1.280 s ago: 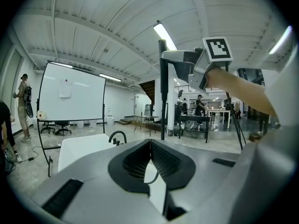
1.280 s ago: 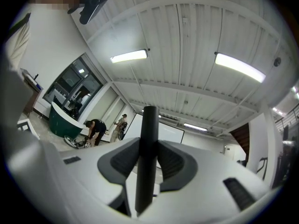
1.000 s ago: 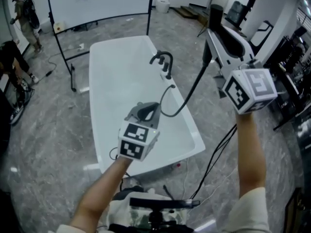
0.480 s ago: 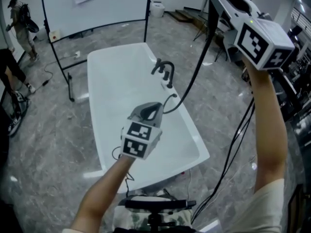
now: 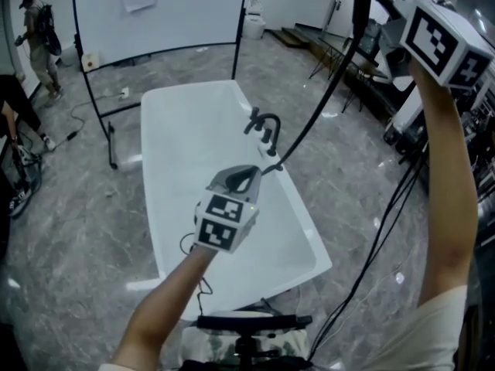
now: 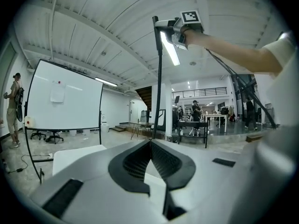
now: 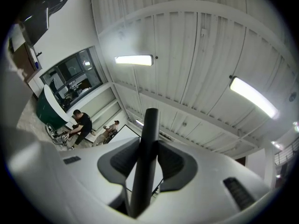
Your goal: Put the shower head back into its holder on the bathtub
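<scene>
Pointing across the tub, the left gripper point(image 6: 150, 146) has its ribbed dark pads pressed tip to tip, with nothing between them. Its marker cube point(image 5: 224, 224) sits at the end of a bare forearm point(image 5: 166, 300). Beneath and beyond it lies the bathtub point(image 5: 189, 137), a glossy white rounded rectangle on a grey marbled floor point(image 5: 77, 207). On the tub's right rim stands a black faucet point(image 5: 265, 124), curved like a hook. From just beside it a thin black hose point(image 5: 317, 103) climbs in a nearly straight line to the shower head point(image 7: 150, 120), a smooth, black, round stick held high above the tub and well apart from its rim. The right gripper point(image 7: 149, 148) is clamped on it, ribbed pads pressing either side of the stick. Farther off stand a black-framed whiteboard point(image 5: 162, 10) and a person point(image 5: 37, 22) at the left edge.
</scene>
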Tool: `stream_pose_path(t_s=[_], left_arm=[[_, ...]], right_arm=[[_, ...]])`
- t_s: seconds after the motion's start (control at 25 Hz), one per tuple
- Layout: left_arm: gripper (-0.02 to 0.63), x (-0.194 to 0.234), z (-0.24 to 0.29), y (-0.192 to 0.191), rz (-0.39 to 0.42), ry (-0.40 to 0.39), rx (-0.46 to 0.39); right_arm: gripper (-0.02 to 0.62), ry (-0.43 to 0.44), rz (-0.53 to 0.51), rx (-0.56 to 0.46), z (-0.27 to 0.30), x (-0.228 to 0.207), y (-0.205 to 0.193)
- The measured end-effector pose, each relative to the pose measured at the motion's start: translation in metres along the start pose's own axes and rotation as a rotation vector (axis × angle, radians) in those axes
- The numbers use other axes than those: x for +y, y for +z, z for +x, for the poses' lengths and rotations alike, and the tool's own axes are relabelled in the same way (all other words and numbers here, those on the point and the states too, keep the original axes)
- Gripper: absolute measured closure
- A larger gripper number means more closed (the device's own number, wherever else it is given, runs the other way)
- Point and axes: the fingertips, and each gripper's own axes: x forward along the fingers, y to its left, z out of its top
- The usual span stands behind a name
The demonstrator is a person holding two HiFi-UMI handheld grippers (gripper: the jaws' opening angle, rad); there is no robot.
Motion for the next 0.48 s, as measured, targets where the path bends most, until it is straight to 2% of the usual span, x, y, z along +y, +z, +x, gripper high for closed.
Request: stream_pose_path(t_s=[0.24,0.48], left_arm=[[0.591,0.009,0.021,0.011,-0.017,0.020,-0.018],[0.591,0.016,0.044,0.015,-0.029,0.038,-0.014]], right_arm=[[0.463,-0.035,-0.065,-0.029,0.024,-0.043,0.041],[0.463,-0.099,-0.095,0.002,0.041,-0.091,0.036]])
